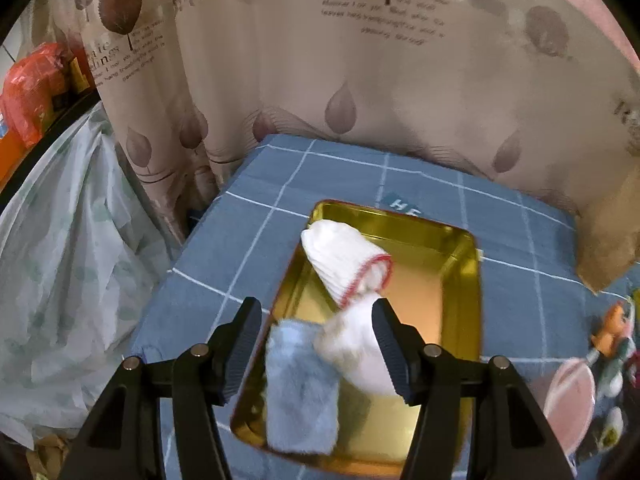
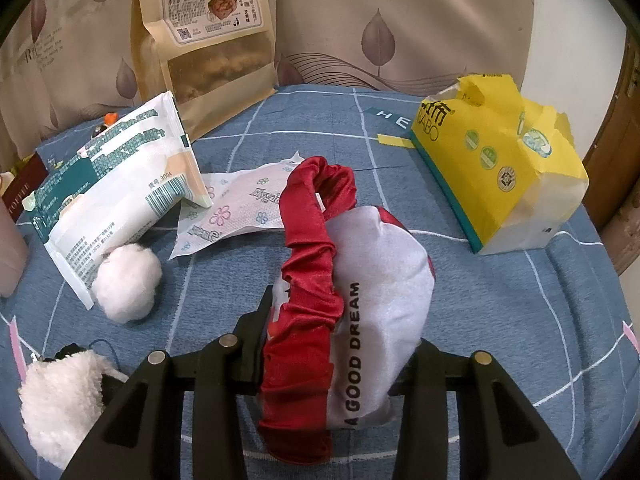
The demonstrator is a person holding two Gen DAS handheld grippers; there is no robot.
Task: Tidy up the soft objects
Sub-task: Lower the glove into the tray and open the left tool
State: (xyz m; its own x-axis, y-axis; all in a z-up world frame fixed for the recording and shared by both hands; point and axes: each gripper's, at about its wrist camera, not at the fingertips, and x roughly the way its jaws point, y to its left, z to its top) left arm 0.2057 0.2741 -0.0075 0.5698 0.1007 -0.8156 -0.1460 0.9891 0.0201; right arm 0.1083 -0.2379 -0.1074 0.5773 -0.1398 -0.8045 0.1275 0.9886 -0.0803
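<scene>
In the left wrist view, a gold metal tray [image 1: 460, 304] lies on the blue checked cloth. In it are a white glove with red trim [image 1: 344, 260], a white fluffy piece [image 1: 356, 348] and a light blue fluffy cloth [image 1: 300, 388]. My left gripper [image 1: 316, 344] is open above the tray, and the blue cloth and white piece lie between its fingers. In the right wrist view, my right gripper [image 2: 340, 352] is shut on a white and red eye mask [image 2: 372, 300] printed "A GOOD DREAM", with a red ruched strap [image 2: 312, 264].
A white cotton ball [image 2: 128, 284], a white plush toy [image 2: 60, 404], a cotton packet [image 2: 116, 184], a flat wipe sachet [image 2: 240, 204], a yellow tissue pack [image 2: 500, 160] and a brown snack bag [image 2: 212, 36] lie around. A curtain backs the table. Small toys [image 1: 612, 340] sit right of the tray.
</scene>
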